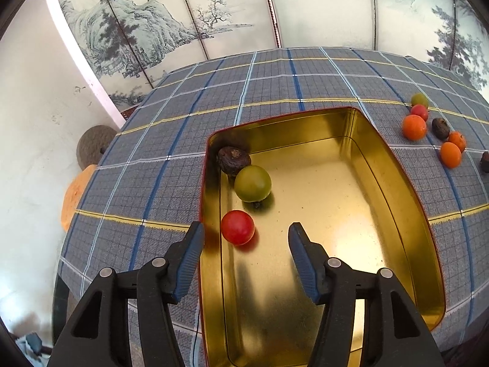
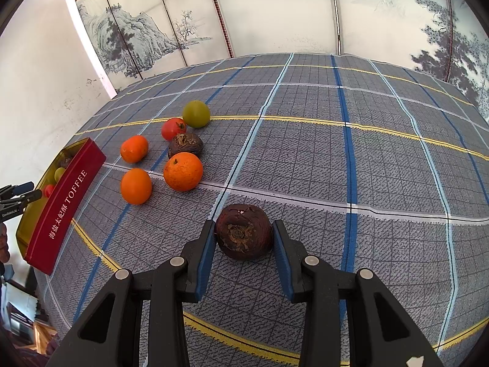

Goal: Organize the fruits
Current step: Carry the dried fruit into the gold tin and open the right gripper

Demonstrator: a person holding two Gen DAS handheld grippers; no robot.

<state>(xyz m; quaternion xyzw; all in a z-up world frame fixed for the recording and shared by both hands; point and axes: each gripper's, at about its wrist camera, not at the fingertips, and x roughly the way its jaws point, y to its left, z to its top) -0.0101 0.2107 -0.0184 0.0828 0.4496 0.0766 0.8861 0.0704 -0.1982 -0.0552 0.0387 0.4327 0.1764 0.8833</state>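
A gold-lined tin (image 1: 382, 165) with a red "TOFFEE" side (image 2: 65, 205) holds a red fruit (image 1: 237, 227), a green fruit (image 1: 253, 183) and a dark brown fruit (image 1: 233, 159). My left gripper (image 1: 246, 229) is open above the tin, the red fruit just beyond its fingertips. My right gripper (image 2: 243, 229) has its pads around a dark brown fruit (image 2: 244, 235) on the cloth, touching or nearly touching both sides. Loose fruits lie beyond: three orange ones (image 2: 182, 171), a brown one (image 2: 185, 145), a red one (image 2: 173, 129) and a green one (image 2: 196, 113).
The table wears a grey checked cloth (image 2: 366, 159). A painted folding screen (image 2: 275, 15) stands behind it. The left gripper also shows at the left edge of the right wrist view (image 2: 18, 195). The loose fruit cluster shows at the right of the left wrist view (image 1: 428, 128).
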